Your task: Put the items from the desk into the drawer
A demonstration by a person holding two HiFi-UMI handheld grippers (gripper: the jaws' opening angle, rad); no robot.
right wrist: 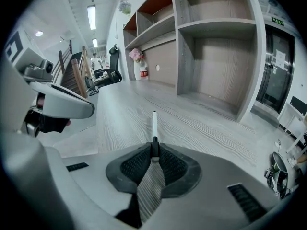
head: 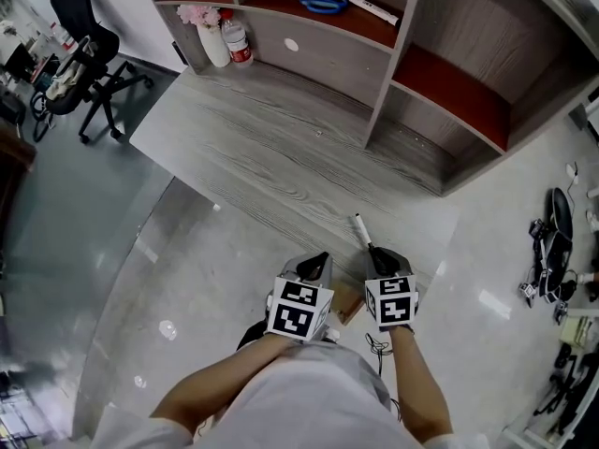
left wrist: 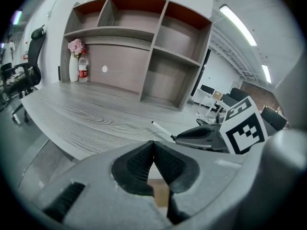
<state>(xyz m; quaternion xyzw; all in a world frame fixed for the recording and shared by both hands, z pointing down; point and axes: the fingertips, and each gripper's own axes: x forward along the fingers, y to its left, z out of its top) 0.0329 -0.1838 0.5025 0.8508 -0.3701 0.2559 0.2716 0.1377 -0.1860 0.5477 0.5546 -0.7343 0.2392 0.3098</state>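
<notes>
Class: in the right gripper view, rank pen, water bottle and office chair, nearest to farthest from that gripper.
1. The pen, clamped in the right gripper.
2. The water bottle, desk's far end.
3. The office chair, beyond the desk.

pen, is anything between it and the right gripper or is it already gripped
Nothing stands between them: the right gripper is shut on the pen at its dark end, with the white shaft pointing out over the desk. The left gripper, shut, sits to the left, clear of the pen.
</notes>
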